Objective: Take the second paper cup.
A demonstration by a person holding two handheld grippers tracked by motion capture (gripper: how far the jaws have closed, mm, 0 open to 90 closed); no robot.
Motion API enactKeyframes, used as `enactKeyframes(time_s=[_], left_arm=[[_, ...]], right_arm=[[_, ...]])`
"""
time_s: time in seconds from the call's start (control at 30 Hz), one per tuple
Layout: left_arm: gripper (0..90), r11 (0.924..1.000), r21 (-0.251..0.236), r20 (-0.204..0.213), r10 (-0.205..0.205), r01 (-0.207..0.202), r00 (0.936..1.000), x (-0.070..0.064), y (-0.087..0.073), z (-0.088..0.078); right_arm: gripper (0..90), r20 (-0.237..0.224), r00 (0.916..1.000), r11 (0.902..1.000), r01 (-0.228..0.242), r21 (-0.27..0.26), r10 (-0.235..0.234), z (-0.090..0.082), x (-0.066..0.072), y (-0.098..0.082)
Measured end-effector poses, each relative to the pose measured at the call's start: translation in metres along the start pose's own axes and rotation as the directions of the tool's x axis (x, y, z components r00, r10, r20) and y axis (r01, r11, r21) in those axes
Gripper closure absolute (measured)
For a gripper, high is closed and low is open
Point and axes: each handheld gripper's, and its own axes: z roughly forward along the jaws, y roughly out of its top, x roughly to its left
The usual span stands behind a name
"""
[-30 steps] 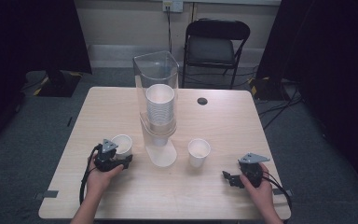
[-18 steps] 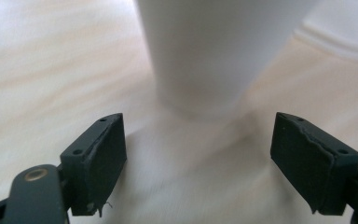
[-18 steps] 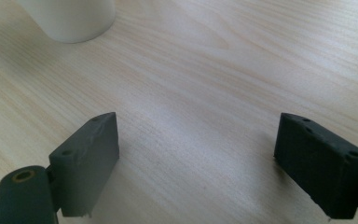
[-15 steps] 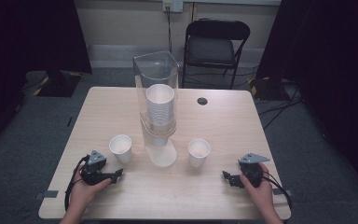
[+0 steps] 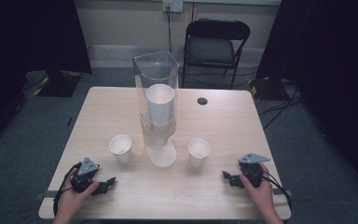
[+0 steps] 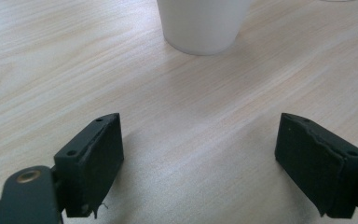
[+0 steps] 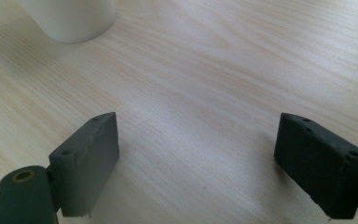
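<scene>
Pale wood grain runs across the desk (image 5: 223, 126), which stands on grey carpet with a black folding chair (image 5: 216, 44) behind its far edge.

My left tool (image 5: 103, 185) rests low at the near left corner of the desk, held in my left hand (image 5: 72, 198), its jaws spread wide with nothing between them; in the left gripper view they frame bare wood, and the base of a white paper cup (image 6: 203, 23) stands beyond them, apart from both pads. My right tool (image 5: 230, 178) sits at the near right, held in my right hand (image 5: 261, 196), jaws likewise parted and empty; in the right gripper view another white cup (image 7: 70, 18) stands off past the left jaw.

From above, the left cup (image 5: 120, 148) stands upright just ahead of my left tool, and the right cup (image 5: 199, 151) stands upright ahead of my right tool. Between the two cups rises a clear plastic cup dispenser (image 5: 157, 84) holding a stack of white cups (image 5: 160, 105), its base near both cups but touching neither. A small dark round grommet (image 5: 202, 101) sits farther back on the desk.
</scene>
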Motion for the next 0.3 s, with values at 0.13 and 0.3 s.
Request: enactKeyframes(time_s=[0.13,0.3], left_arm=[[14.2,1.0000,0.001,0.002,0.002,-0.002,1.0000,0.0001,0.0000,0.0000],[13.8,1.0000,0.001,0.008,-0.003,0.003,1.0000,0.0000,0.0000,0.0002]], right_arm=[[13.3,0.000,1.0000,1.0000,0.000,-0.001,0.000,0.0000,0.0000,-0.0001],[13.3,0.000,1.0000,1.0000,0.001,0.000,-0.001,0.0000,0.0000,0.0000]])
